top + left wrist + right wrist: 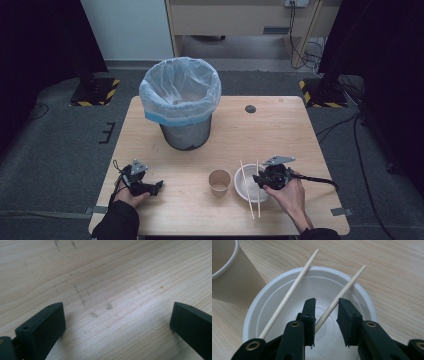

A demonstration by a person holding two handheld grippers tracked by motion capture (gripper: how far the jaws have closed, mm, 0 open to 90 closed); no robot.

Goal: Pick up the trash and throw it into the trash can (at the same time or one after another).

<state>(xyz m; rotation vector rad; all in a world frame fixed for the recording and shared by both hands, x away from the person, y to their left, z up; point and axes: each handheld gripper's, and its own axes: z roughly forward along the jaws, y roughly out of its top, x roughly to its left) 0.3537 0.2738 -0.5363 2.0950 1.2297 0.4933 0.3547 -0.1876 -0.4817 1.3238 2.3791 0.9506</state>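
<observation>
Plainly, the pale, fine-grained wooden surface [190, 165] carried a round white paper bowl [312, 290] with stepped concentric rings inside, sitting toward five o'clock. Two slim, tapered wooden chopsticks [289, 292] lay across its rim, smooth and light in tone, splayed apart. The right tongs [326, 307] hung over the bowl with one chopstick running between the black, blocky jaws; a gap showed on either side, so they stood part open, not pressing it. A squat tan paper cup [219, 181] stood just beside the bowl at its nine o'clock. The left tongs [116, 320] rested at seven o'clock, jaws spread wide over bare, faintly scuffed wood. At twelve o'clock stood a grey cylindrical bin [186, 131] lined with a crinkled translucent bag [180, 90].
</observation>
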